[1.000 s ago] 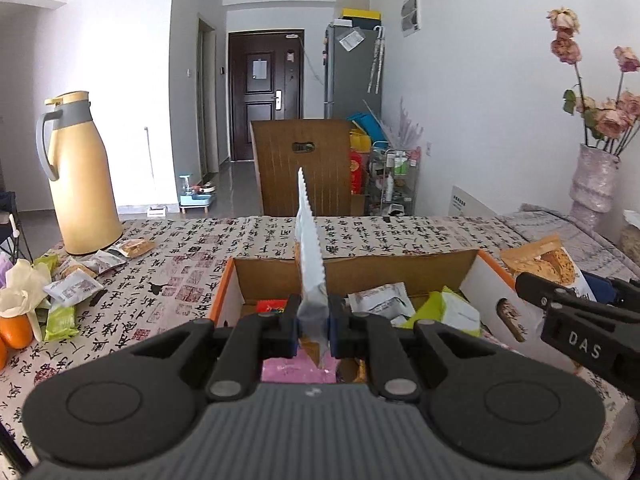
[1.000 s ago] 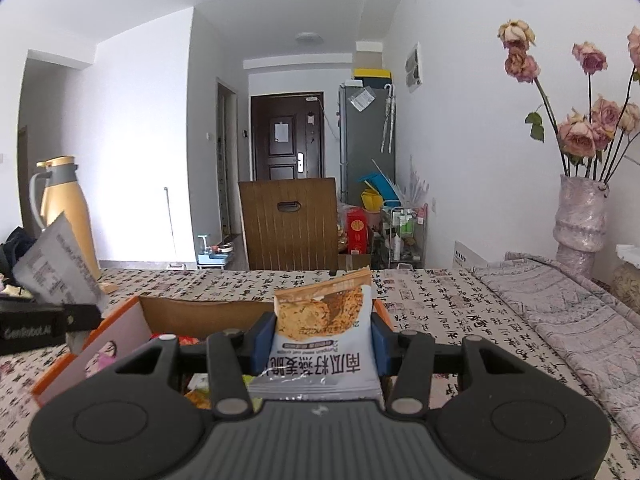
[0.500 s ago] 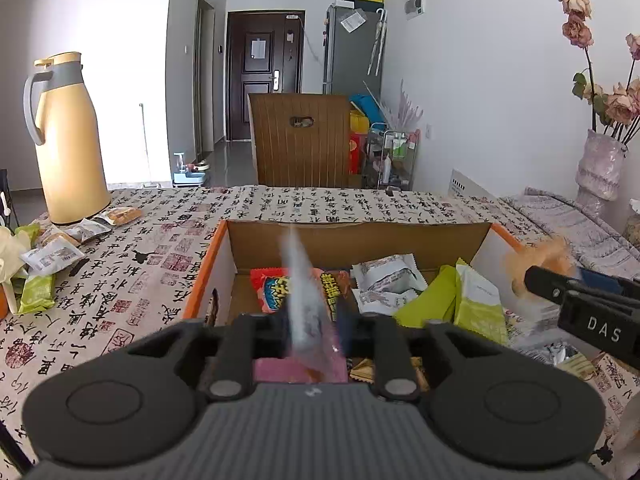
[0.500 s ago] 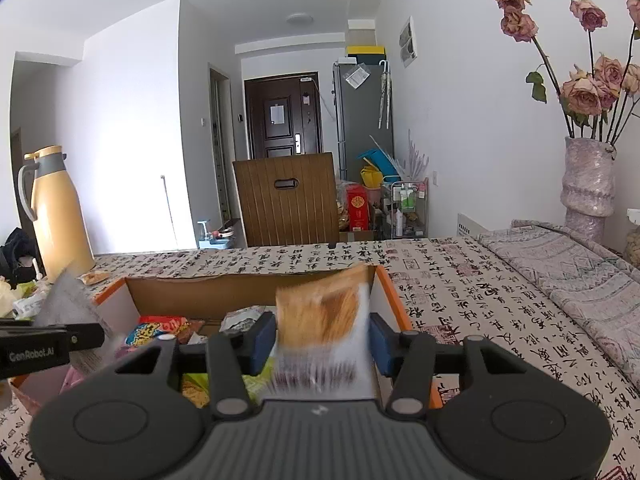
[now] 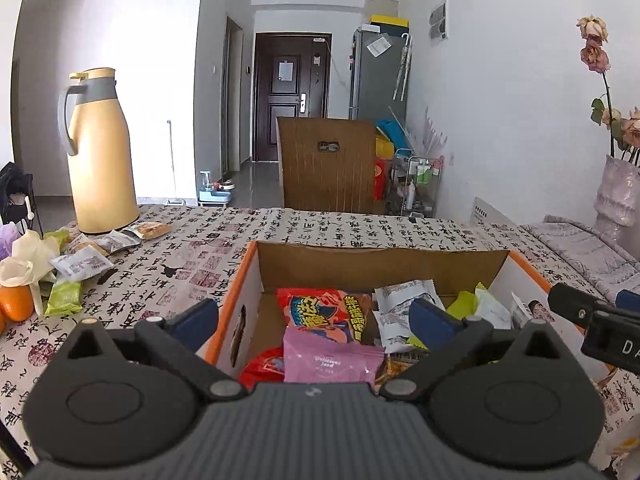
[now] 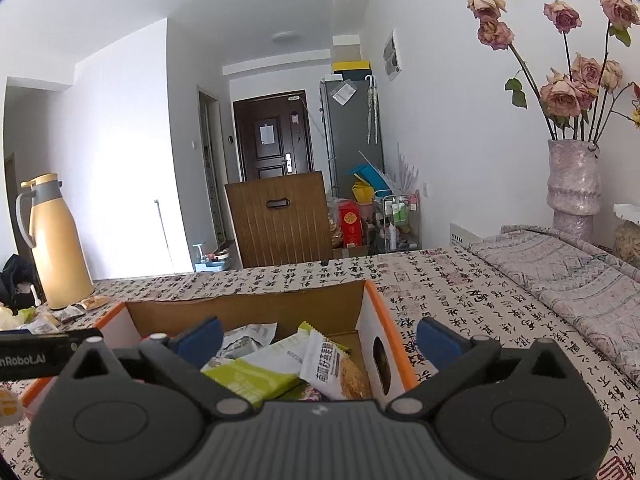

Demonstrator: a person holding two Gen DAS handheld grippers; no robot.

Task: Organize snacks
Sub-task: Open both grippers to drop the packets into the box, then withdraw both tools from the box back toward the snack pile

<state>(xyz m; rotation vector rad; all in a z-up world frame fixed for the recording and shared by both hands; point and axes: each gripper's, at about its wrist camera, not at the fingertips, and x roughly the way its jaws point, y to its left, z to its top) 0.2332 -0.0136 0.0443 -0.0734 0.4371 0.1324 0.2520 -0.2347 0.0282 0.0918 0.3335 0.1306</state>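
Note:
An open cardboard box (image 5: pixel 380 254) with an orange rim stands on the table, holding several snack packets. My left gripper (image 5: pixel 314 316) hovers over its near left part, jaws opening wide with nothing between the pads; a pink packet (image 5: pixel 332 360) and a red-and-blue packet (image 5: pixel 324 312) lie below it. My right gripper (image 6: pixel 318 340) hangs over the box (image 6: pixel 248 308) at its right end, jaws opening too, with no packet pinched. Under it lie a white-and-orange packet (image 6: pixel 332 364) and a green packet (image 6: pixel 252 380).
A yellow thermos jug (image 5: pixel 100 152) stands at the far left, with loose snack packets (image 5: pixel 80 264) and an orange (image 5: pixel 16 304) beside it. A vase of dried roses (image 6: pixel 572 188) and a folded cloth (image 6: pixel 560 276) occupy the right. A wooden chair (image 5: pixel 328 164) stands behind the table.
Both grippers went from shut on a packet to wide open. The silvery packet from the left and the orange-topped packet from the right dropped into the box.

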